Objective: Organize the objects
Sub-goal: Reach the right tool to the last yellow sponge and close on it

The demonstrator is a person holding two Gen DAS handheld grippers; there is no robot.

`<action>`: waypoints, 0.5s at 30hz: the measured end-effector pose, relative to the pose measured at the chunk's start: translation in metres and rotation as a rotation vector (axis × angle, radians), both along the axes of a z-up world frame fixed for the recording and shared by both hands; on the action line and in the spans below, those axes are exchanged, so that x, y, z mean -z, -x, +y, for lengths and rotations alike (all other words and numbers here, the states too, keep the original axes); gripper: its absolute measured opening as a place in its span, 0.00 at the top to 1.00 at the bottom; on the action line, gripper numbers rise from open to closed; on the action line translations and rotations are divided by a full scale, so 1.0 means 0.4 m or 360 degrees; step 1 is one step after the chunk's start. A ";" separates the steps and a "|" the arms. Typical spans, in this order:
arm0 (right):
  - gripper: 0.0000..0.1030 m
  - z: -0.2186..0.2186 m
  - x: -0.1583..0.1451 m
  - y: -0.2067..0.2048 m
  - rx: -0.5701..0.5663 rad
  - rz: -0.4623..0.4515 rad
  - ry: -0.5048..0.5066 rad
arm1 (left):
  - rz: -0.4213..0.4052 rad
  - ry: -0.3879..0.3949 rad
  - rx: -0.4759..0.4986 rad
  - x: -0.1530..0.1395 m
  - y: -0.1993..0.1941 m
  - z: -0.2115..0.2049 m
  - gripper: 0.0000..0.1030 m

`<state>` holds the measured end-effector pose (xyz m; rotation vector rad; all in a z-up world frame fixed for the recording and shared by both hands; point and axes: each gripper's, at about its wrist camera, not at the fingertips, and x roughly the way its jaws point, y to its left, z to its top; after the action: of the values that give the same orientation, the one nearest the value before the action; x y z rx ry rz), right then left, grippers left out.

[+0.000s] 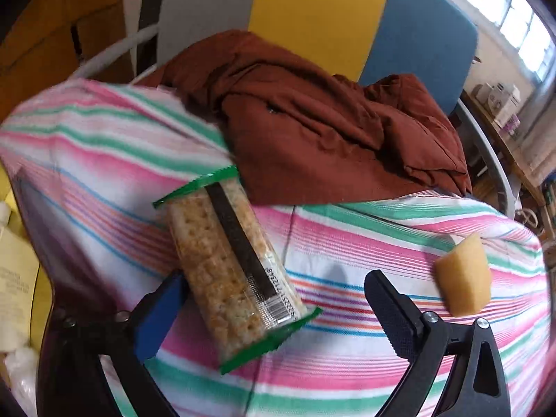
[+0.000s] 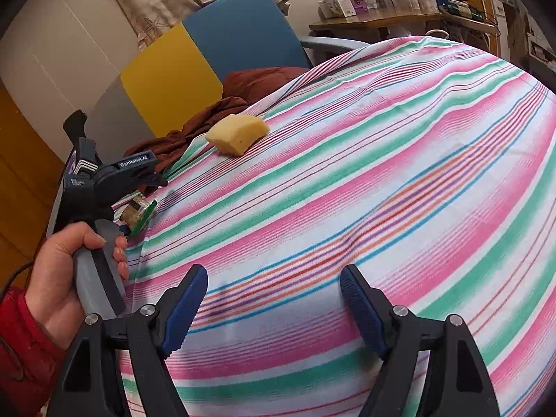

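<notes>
A clear cracker packet (image 1: 229, 271) with green ends lies between the fingers of my left gripper (image 1: 274, 299). The jaws are wide apart; the packet rests against the left blue pad and stays clear of the right one. In the right wrist view the packet's green end (image 2: 139, 217) shows under the left gripper (image 2: 153, 187). A yellow sponge (image 1: 464, 274) lies on the striped cloth (image 1: 347, 365) to the right of the left gripper; it also shows in the right wrist view (image 2: 238, 133). My right gripper (image 2: 274, 299) is open and empty above the cloth.
A rust-brown garment (image 1: 330, 132) is heaped at the far side of the striped cloth, against a chair back in grey, yellow and blue panels (image 1: 319, 10). A wooden side table (image 2: 399, 21) with boxes stands far right. Yellow papers (image 1: 14, 260) lie at left.
</notes>
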<state>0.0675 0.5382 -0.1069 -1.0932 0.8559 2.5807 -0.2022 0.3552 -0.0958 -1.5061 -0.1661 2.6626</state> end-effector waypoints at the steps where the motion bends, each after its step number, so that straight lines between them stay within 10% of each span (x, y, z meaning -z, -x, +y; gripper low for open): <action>1: 0.22 0.003 0.000 0.008 -0.0007 -0.0001 -0.0002 | 0.0035 0.0024 0.0011 0.001 -0.006 -0.001 0.08; 6: 0.22 0.028 -0.016 0.066 -0.0043 0.0030 -0.0071 | 0.0201 0.0110 0.0125 0.018 -0.028 -0.008 0.12; 15: 0.22 0.066 -0.015 0.250 -0.0257 -0.0018 -0.0216 | 0.0230 -0.0122 0.0139 0.014 -0.017 -0.050 0.05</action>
<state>-0.0325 0.5646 -0.1010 -1.1802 0.6025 2.7138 -0.1955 0.3354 -0.1013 -1.2639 -0.1862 2.6503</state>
